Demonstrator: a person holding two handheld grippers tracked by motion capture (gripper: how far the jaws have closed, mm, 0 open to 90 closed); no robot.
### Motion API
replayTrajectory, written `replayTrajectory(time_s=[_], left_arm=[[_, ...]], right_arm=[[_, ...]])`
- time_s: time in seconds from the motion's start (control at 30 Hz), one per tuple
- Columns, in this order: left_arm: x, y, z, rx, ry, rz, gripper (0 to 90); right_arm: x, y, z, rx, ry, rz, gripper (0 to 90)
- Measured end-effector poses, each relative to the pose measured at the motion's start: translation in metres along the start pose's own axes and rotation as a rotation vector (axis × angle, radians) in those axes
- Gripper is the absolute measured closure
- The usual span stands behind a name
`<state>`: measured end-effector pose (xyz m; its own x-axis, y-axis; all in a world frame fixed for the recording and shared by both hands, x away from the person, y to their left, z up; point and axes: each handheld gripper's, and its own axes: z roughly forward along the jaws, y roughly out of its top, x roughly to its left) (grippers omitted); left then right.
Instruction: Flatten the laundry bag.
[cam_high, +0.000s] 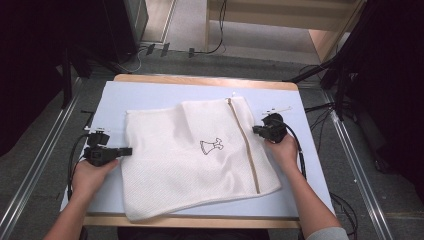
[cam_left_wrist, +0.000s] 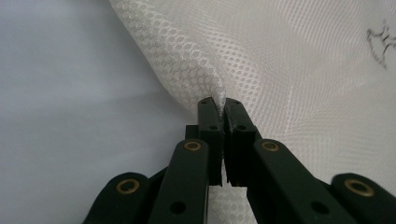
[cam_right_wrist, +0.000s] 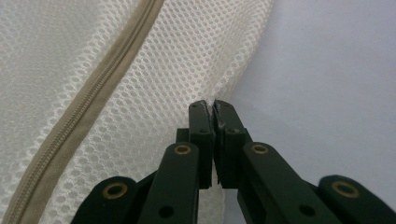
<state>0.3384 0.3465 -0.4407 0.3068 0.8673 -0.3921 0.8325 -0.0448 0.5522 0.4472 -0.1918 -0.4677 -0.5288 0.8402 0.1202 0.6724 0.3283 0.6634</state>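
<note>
Nearest to us, our two hands hold the grippers at opposite edges of a white mesh laundry bag (cam_high: 195, 155) that lies nearly flat on the pale blue table (cam_high: 150, 92). We judge the gripping step done: both sides are caught, and what seems left is to lift, stretch or fold the bag, which has not yet left the surface.

Our left gripper (cam_high: 127, 150) has its jaws clenched on the bag's left edge; in the left gripper view a pinch of mesh (cam_left_wrist: 223, 100) puckers right at the tips (cam_left_wrist: 223, 105), with the rest of the cloth spreading away to the right.

Our right gripper (cam_high: 256, 129) is likewise clamped on the right edge, beyond the tan zipper (cam_high: 245, 145). In the right gripper view the fabric (cam_right_wrist: 212, 100) is nipped between the tips (cam_right_wrist: 213, 106), the zipper (cam_right_wrist: 93, 112) running off to the left.

Farther off, the bag's far corner is slightly humped.
</note>
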Motion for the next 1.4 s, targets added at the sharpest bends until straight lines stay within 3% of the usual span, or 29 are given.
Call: replayTrajectory(time_s=[0.23, 0.27, 0.37, 0.53, 0.8, 1.03, 1.27, 1.33, 1.37, 1.4], left_arm=[[0.007, 0.026, 0.006, -0.020, 0.013, 0.024, 88.5], [0.009, 0.036, 0.011, -0.029, 0.009, 0.025, 88.5], [0.011, 0.046, 0.018, -0.023, 0.001, 0.031, 88.5], [0.012, 0.068, 0.036, -0.030, -0.008, 0.042, 88.4], [0.006, 0.084, 0.049, -0.026, -0.001, 0.076, 88.1], [0.001, 0.097, 0.062, -0.021, 0.006, 0.098, 87.5], [0.002, 0.104, 0.070, -0.026, 0.005, 0.098, 86.9], [0.003, 0.104, 0.069, -0.033, -0.002, 0.093, 82.2], [0.004, 0.103, 0.067, -0.036, -0.010, 0.102, 71.7], [0.003, 0.103, 0.065, -0.037, -0.003, 0.112, 66.9]], right_arm=[[-0.003, -0.005, -0.017, 0.005, 0.031, 0.019, 88.6], [-0.003, -0.007, -0.020, 0.000, 0.031, 0.017, 88.4], [-0.003, -0.014, -0.025, 0.003, 0.030, 0.014, 88.2], [0.002, -0.038, -0.041, 0.010, 0.049, 0.019, 87.7], [0.013, -0.062, -0.055, 0.023, 0.063, 0.003, 87.3], [0.033, -0.085, -0.072, 0.039, 0.095, -0.029, 86.4], [0.047, -0.090, -0.073, 0.057, 0.135, -0.059, 85.1], [0.046, -0.088, -0.076, 0.048, 0.150, -0.058, 77.6], [0.042, -0.086, -0.080, 0.032, 0.154, -0.055, 75.0], [0.041, -0.086, -0.083, 0.023, 0.150, -0.058, 74.7]])
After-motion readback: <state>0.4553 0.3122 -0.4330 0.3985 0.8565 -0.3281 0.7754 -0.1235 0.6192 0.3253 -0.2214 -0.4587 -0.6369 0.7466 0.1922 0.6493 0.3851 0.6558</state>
